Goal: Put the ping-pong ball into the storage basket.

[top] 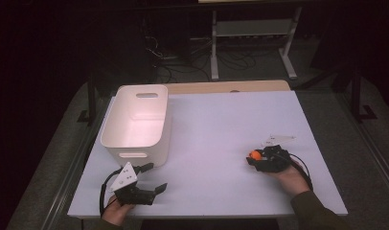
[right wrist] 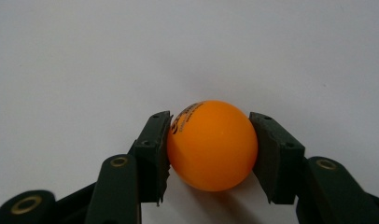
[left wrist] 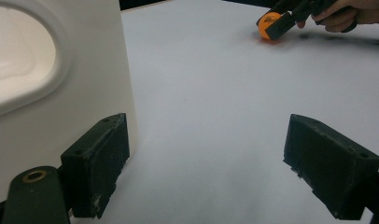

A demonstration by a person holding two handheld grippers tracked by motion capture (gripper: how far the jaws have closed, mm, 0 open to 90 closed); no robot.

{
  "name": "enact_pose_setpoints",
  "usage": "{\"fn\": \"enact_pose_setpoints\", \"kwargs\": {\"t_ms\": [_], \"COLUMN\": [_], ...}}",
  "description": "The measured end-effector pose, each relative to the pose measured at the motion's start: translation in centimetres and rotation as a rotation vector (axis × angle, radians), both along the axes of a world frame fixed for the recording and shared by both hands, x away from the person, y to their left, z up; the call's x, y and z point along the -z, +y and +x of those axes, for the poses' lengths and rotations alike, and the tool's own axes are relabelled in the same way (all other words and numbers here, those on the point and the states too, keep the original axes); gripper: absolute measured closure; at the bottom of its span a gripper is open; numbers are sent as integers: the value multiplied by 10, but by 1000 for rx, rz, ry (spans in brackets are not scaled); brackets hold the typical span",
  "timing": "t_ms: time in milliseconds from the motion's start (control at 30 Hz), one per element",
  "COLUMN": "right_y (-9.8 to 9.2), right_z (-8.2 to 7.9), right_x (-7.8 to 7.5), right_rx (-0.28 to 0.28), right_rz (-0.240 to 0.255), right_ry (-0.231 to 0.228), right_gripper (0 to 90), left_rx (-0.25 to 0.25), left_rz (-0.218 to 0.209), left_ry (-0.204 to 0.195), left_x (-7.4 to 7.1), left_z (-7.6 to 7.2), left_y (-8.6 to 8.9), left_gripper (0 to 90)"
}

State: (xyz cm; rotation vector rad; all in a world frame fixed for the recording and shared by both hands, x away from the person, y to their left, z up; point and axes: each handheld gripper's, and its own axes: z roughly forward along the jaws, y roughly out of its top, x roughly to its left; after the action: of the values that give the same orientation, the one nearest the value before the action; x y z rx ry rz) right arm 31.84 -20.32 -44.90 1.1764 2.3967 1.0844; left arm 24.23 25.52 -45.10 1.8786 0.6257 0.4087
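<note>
The right claw [right wrist: 210, 149] is closed on an orange ball [right wrist: 211, 144], its two pads pressing the ball's opposite sides, at the right of the white surface [top: 216, 134] toward its near edge. The left claw [left wrist: 211, 163] stands wide open with nothing between its pads, at the near left corner, just beside the near wall of the white bin [top: 135, 153]. The two claws are well apart.
</note>
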Motion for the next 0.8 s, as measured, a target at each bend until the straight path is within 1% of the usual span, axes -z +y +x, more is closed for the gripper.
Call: {"fn": "enact_pose_setpoints", "kwargs": {"t_ms": [300, 333, 500, 800], "right_y": [2, 3, 5, 11], "right_z": [-1, -1, -1, -1], "right_x": [-3, -3, -5, -13], "right_rx": [-1, -8, -12, -18], "right_rz": [10, 11, 13, 34], "right_ry": [-8, -11, -7, -20], "right_gripper": [490, 490, 491, 491], "left_rx": [1, 1, 1, 1], "left_rz": [1, 2, 1, -3], "left_ry": [-1, -1, 0, -1], "left_x": [0, 0, 0, 0], "left_z": [0, 0, 0, 0], "left_y": [0, 0, 0, 0], "left_gripper": [141, 141, 141, 141]}}
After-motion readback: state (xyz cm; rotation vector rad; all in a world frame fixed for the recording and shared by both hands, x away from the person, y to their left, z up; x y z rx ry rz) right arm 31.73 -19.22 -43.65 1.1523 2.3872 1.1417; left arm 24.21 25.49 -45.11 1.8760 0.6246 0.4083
